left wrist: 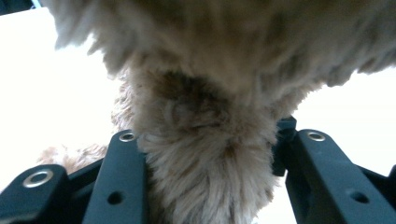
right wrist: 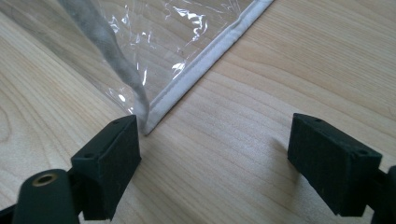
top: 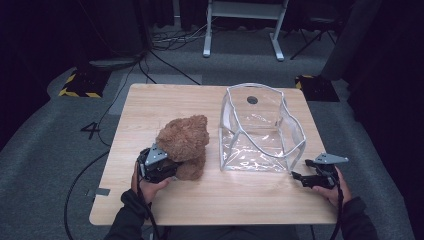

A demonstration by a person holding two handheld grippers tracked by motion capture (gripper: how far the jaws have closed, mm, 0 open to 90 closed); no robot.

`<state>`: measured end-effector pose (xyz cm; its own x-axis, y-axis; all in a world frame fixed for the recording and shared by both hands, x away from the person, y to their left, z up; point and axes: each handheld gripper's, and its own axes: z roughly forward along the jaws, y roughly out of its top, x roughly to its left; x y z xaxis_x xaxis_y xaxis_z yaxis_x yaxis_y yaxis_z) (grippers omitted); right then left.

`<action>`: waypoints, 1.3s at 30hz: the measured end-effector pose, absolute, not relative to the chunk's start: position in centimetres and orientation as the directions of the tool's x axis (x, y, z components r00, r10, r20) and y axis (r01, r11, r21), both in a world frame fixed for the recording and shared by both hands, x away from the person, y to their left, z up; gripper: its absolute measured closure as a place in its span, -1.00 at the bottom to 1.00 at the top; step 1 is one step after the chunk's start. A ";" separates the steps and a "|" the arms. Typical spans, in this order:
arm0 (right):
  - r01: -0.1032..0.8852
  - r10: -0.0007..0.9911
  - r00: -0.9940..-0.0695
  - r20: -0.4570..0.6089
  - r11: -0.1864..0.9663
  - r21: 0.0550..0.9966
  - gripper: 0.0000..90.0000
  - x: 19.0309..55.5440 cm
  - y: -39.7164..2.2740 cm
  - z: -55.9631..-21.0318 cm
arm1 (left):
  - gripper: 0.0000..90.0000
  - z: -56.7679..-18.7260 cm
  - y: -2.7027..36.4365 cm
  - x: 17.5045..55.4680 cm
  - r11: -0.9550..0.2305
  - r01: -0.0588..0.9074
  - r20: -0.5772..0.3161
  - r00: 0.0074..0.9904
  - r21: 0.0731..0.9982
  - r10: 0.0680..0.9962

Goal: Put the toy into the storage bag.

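A brown furry teddy bear [top: 183, 142] lies left of centre on the wooden table [top: 150, 102]. My left gripper [top: 172, 167] is at the bear's near side, its jaws closed on a furry limb [left wrist: 205, 154] that fills the gap between them. A clear plastic bag [top: 260, 127] with white trim stands open to the right of the bear. My right gripper [top: 299, 176] is open at the bag's near right corner. In the right gripper view that corner [right wrist: 148, 122] lies just beside one pad [right wrist: 109, 158], with bare wood between the jaws.
The table's right edge runs close by my right hand [top: 332, 192]. Behind the table stand white desk legs [top: 207, 30], with cables [top: 165, 40] on the grey floor. Yellow and black striped plates [top: 80, 85] lie at the far corners.
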<state>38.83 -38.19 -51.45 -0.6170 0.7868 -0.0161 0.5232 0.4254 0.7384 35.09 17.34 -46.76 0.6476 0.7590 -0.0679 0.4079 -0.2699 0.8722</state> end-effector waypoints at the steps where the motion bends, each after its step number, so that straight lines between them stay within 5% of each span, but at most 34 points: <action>1: 0.523 0.787 -0.616 -0.016 0.425 0.739 -0.63 38.8 -38.2 -51.5 | 0.27 -46.7 17.3 35.1 -0.268 0.402 -0.065 0.647 0.876 0.760; 39: 0.526 0.791 -0.611 -0.015 0.421 0.739 -0.63 38.7 -38.2 -51.5 | 0.33 -41.8 16.1 36.1 -0.119 0.289 -0.097 0.633 0.950 0.768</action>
<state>38.73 -38.21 -51.46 -0.6115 0.7911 -0.0153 0.5263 0.4210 0.7387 36.07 16.12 -41.77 0.6330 0.7681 -0.0967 0.2894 -0.1189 0.9498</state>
